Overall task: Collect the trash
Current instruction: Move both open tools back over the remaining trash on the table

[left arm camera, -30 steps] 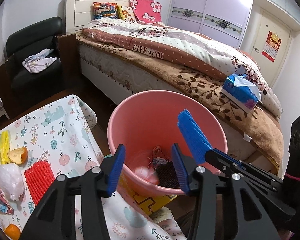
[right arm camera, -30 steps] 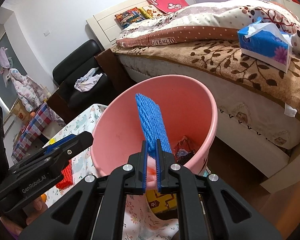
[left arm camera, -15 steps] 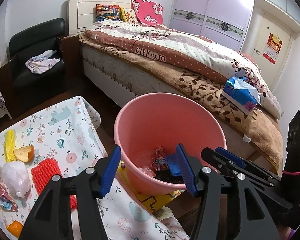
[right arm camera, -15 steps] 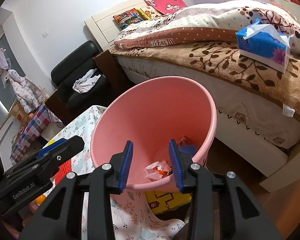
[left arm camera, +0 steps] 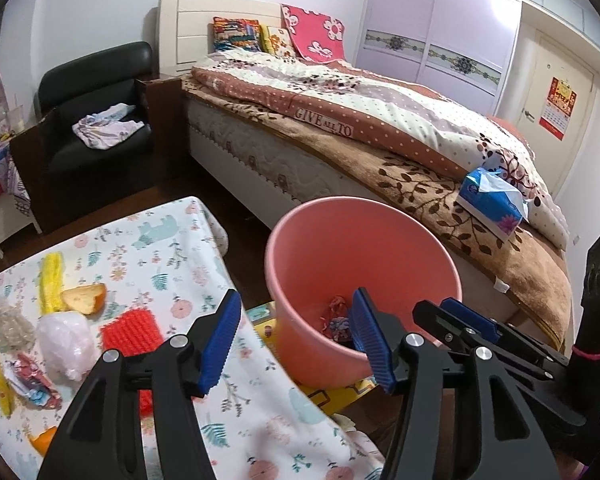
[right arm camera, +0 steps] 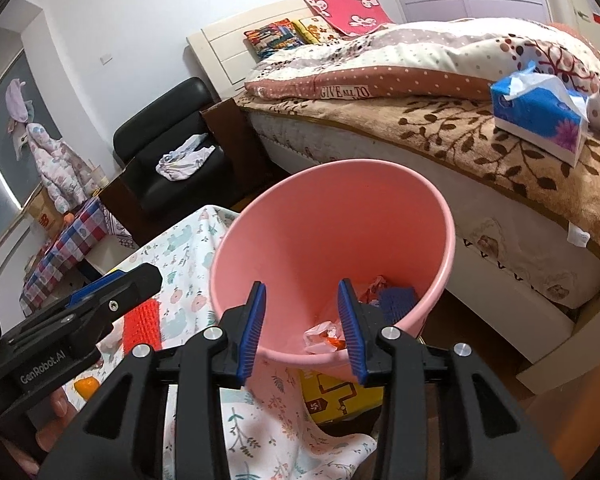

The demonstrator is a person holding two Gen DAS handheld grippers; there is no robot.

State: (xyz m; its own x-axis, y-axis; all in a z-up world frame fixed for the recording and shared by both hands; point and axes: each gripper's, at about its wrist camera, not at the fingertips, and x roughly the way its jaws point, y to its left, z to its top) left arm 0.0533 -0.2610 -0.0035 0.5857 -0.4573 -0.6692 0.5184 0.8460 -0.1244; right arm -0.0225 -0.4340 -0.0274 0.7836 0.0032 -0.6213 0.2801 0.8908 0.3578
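The right gripper (right arm camera: pixel 302 326) has just opened, empty, over the pink bucket (right arm camera: pixel 440 216). The blue mesh (right arm camera: pixel 398 300) lies inside at two o'clock. The left gripper (left arm camera: pixel 296 340) gapes empty.

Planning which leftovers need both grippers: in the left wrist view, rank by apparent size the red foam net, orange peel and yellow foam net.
1. Red foam net
2. Yellow foam net
3. Orange peel, though near the yellow net in size

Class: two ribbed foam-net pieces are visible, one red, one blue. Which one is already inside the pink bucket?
The blue ribbed foam net: it lies in the pink plastic bucket, while the red one rests on the floral tablecloth.
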